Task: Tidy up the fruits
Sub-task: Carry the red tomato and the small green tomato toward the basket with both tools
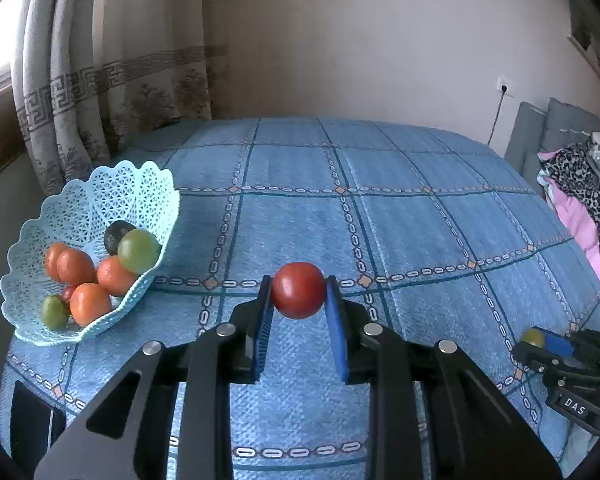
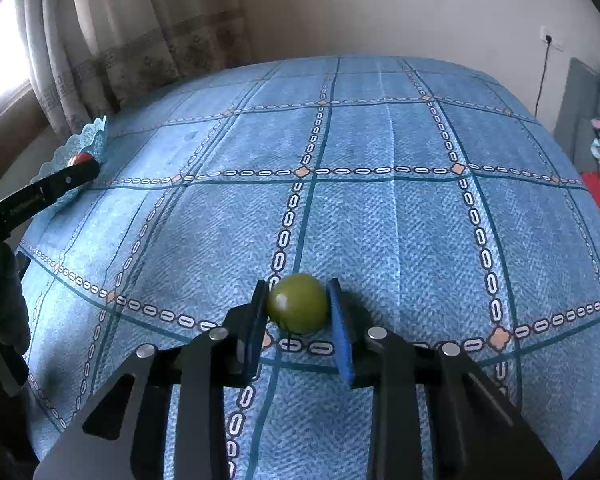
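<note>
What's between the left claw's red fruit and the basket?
Only bare blue bedspread between the red fruit and basket, per the left wrist view.

Both grippers are black with silver screws, blue fingers (image 1: 337, 320) and a "DAS" marking.

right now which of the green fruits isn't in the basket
The green fruit gripped by the right gripper, down at the blue bedspread. The other two green ones lie in the basket among the orange fruits.
</note>
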A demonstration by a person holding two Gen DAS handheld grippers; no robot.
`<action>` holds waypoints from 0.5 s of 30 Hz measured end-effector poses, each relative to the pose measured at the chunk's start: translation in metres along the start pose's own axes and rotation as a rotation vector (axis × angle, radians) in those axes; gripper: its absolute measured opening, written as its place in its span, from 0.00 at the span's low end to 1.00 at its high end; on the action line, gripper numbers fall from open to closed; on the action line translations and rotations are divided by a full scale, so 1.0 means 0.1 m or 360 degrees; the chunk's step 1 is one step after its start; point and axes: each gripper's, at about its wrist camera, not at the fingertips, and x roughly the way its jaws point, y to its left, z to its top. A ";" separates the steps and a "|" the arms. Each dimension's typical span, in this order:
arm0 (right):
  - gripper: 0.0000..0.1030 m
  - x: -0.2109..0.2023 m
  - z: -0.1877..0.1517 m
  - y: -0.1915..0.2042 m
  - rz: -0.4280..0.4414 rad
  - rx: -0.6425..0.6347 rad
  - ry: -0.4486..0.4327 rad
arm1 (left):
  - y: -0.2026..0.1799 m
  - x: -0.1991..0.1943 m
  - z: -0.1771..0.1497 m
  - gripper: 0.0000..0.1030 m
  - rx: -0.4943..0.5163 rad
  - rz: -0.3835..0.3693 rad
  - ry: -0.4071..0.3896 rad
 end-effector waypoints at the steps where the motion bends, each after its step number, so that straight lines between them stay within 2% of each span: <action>1: 0.29 0.00 0.00 0.00 -0.0001 0.0001 -0.0001 | 0.01 -0.01 0.00 0.25 -0.0002 0.0004 -0.0002; 8: 0.29 -0.11 0.06 0.04 0.0049 0.0006 -0.0042 | 0.08 -0.11 0.05 0.25 -0.0028 0.0046 -0.0049; 15: 0.29 -0.29 0.28 0.25 0.0105 -0.0037 -0.0141 | 0.26 -0.31 0.13 0.25 -0.0061 0.0135 -0.0140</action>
